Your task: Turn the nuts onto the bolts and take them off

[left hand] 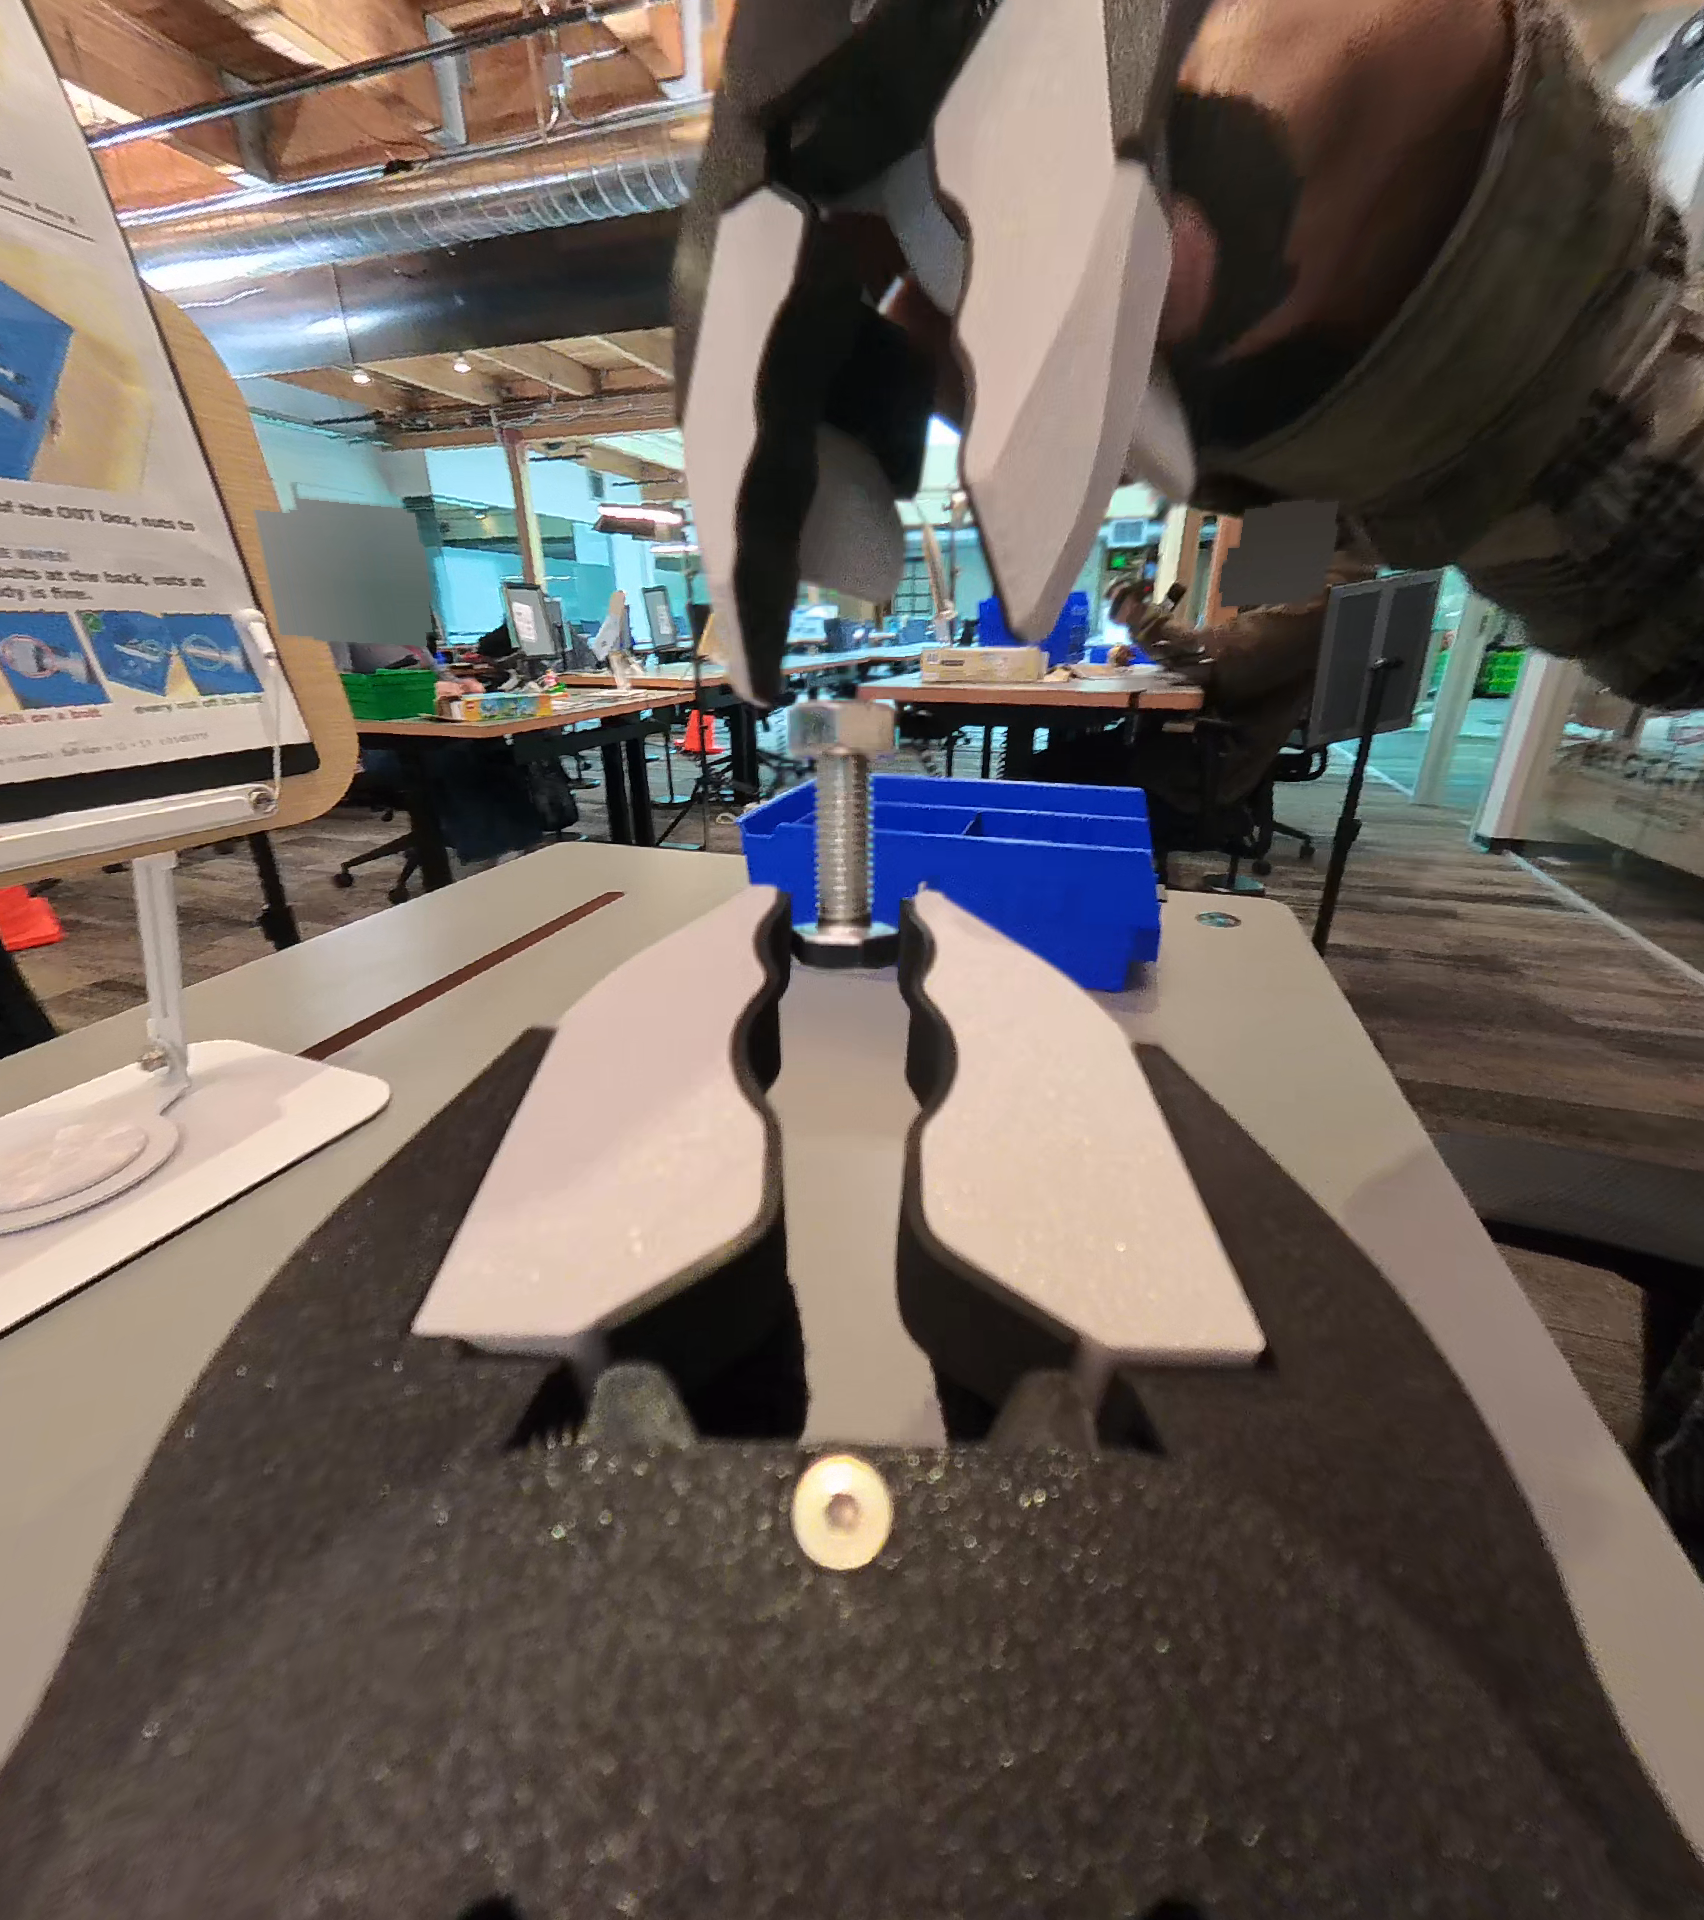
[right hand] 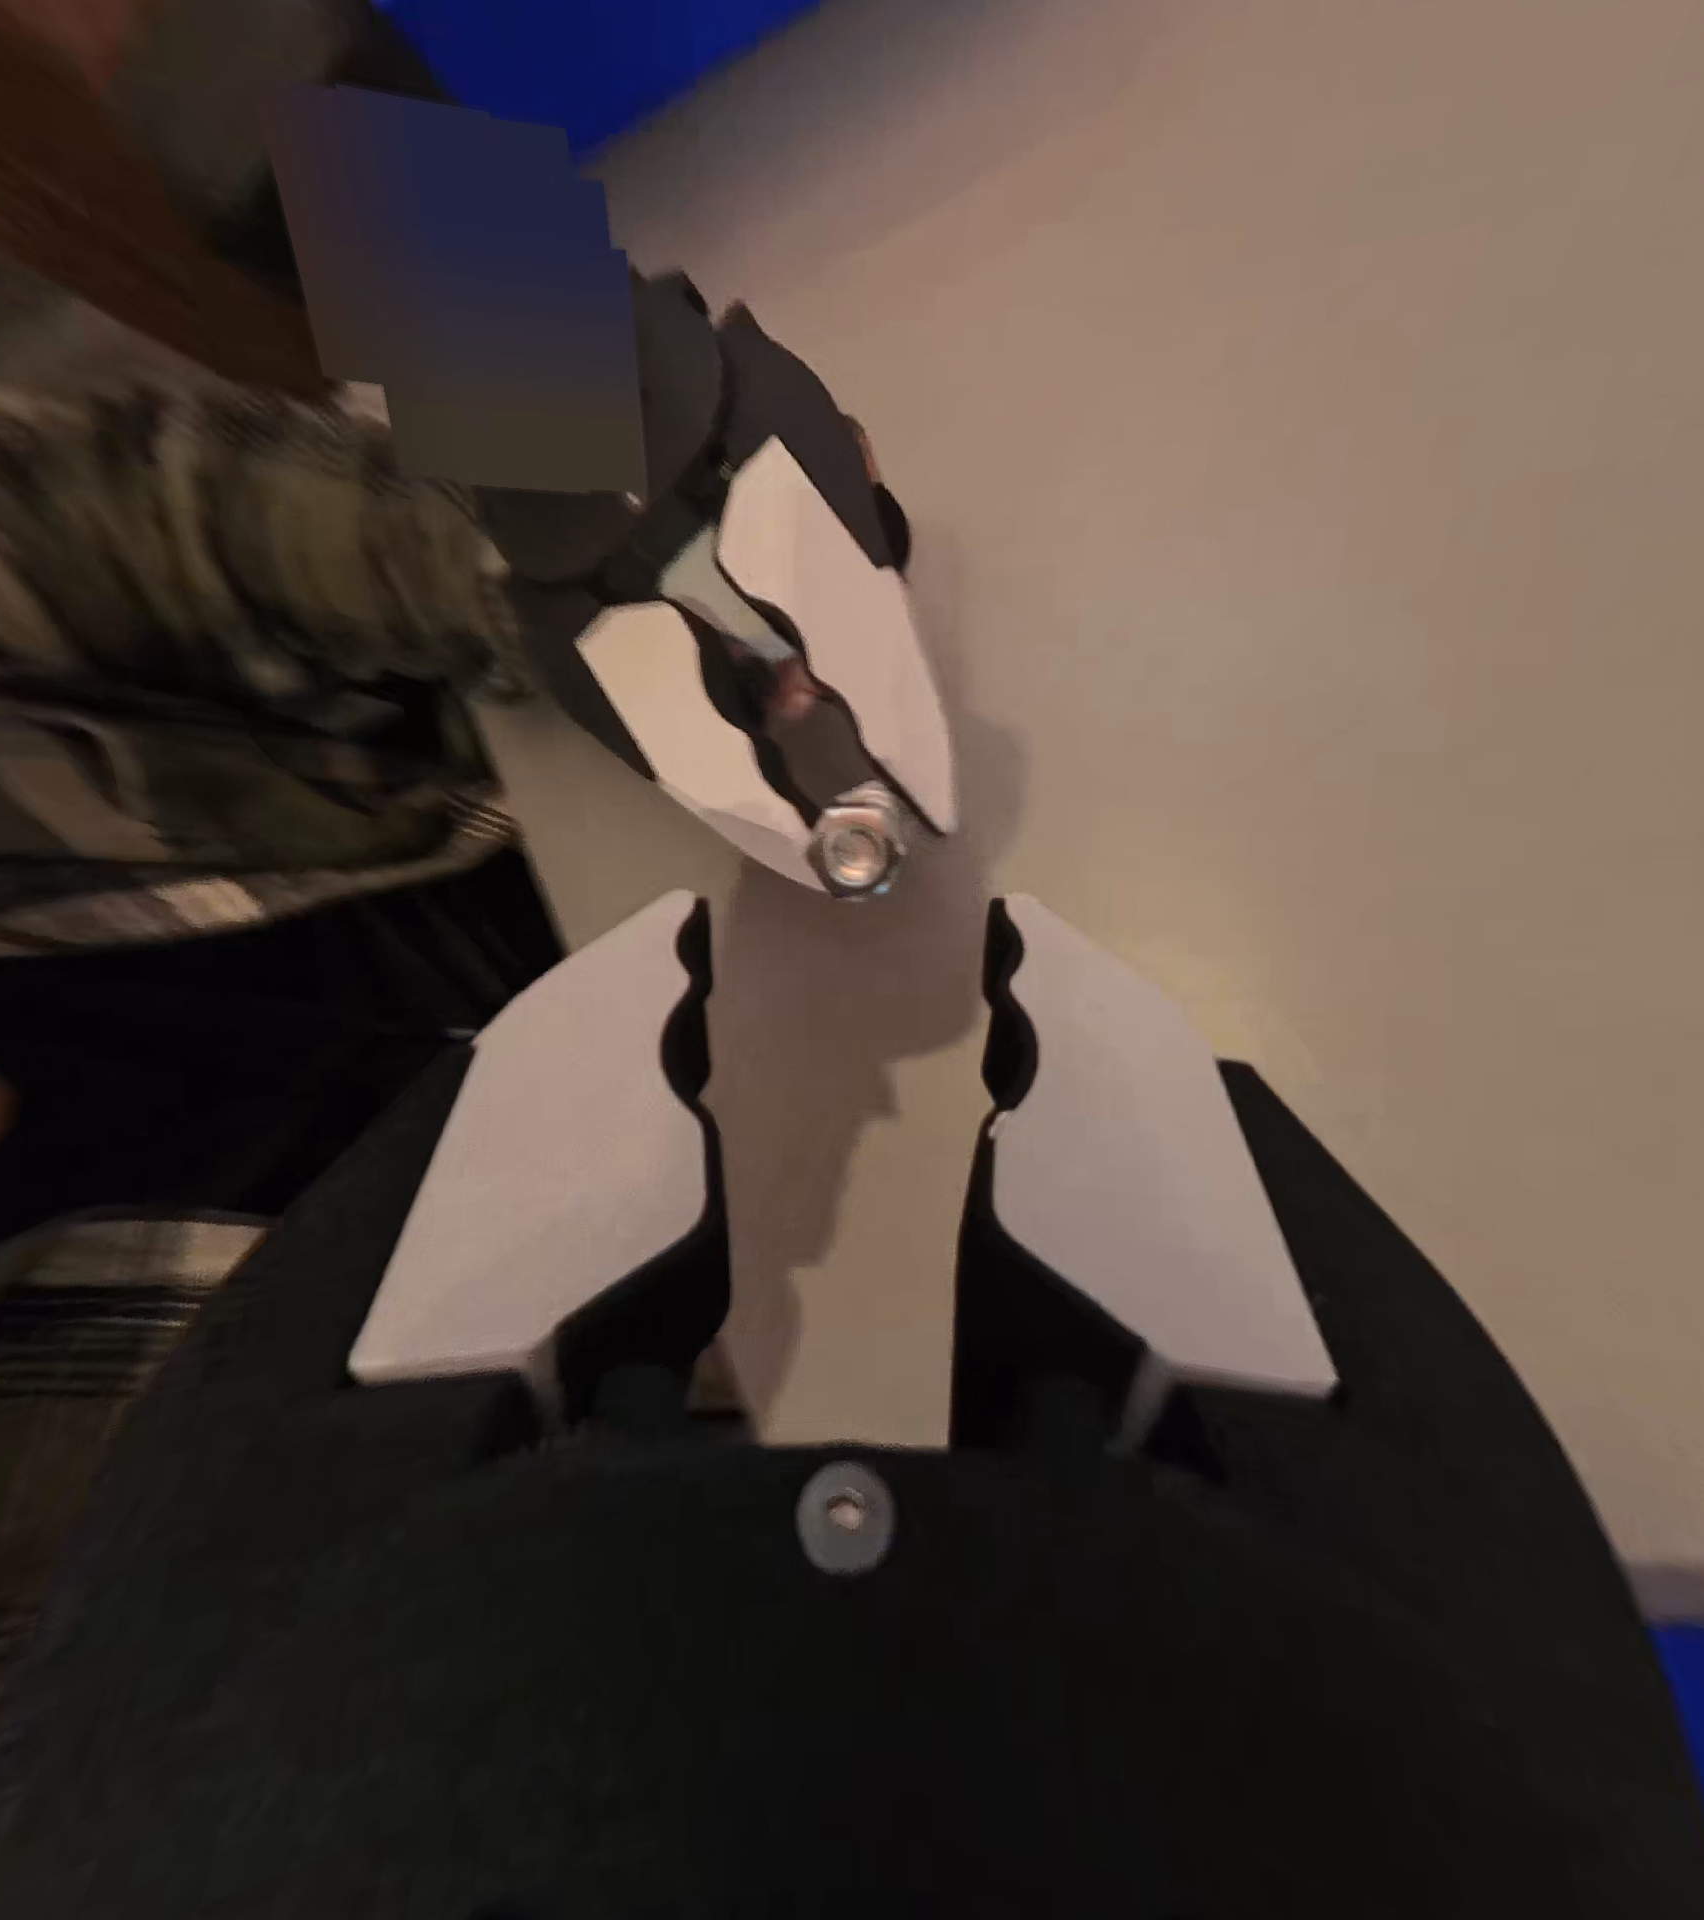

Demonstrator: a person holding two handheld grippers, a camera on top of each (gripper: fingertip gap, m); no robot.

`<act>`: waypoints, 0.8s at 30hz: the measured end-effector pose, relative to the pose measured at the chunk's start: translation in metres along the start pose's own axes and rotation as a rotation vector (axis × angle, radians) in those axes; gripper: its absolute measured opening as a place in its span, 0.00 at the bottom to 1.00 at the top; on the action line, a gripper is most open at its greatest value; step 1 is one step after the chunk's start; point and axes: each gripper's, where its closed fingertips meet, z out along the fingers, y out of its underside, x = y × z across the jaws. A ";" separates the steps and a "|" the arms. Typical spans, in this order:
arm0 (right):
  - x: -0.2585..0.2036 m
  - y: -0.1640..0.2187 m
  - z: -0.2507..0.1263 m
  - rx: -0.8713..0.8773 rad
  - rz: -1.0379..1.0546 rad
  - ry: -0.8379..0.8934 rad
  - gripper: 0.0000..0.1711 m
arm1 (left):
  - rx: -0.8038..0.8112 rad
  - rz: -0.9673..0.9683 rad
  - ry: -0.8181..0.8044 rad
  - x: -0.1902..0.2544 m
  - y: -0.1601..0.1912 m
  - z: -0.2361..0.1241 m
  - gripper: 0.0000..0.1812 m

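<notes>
In the left wrist view, my left gripper (left hand: pixel 843 925) is shut on the hex head of a silver bolt (left hand: pixel 843 842) and holds it upright, threads up, just above the grey table (left hand: pixel 1243 1091). A silver nut (left hand: pixel 840 724) sits at the top of the threads. My right gripper (left hand: pixel 889 644) hangs open just above the nut, its left fingertip close to it, touching nothing. In the right wrist view, my right gripper (right hand: pixel 848 914) is open and looks down on the nut (right hand: pixel 853 852) and the left gripper (right hand: pixel 863 821) holding the bolt.
A blue divided bin (left hand: pixel 1014 862) stands on the table just behind the bolt. An instruction sheet on a wooden stand (left hand: pixel 100 468) with a white base (left hand: pixel 235 1122) is at the left. The table's right edge (left hand: pixel 1430 1143) is near. Office desks lie beyond. The tips of both grippers are at nearly the same place.
</notes>
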 end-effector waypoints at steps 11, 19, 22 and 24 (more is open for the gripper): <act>0.007 0.001 0.017 0.013 0.260 -0.176 0.21 | -0.076 0.086 -0.121 -0.010 0.009 0.000 0.11; 0.006 0.005 0.020 -0.069 0.071 -0.120 0.10 | -0.062 0.044 -0.062 -0.006 0.008 0.001 0.11; 0.007 0.010 0.019 -0.133 -0.100 -0.065 0.10 | -0.059 0.024 -0.021 -0.001 0.009 0.002 0.11; 0.007 0.015 0.018 -0.179 -0.222 -0.029 0.10 | -0.065 0.018 0.002 0.002 0.011 0.004 0.11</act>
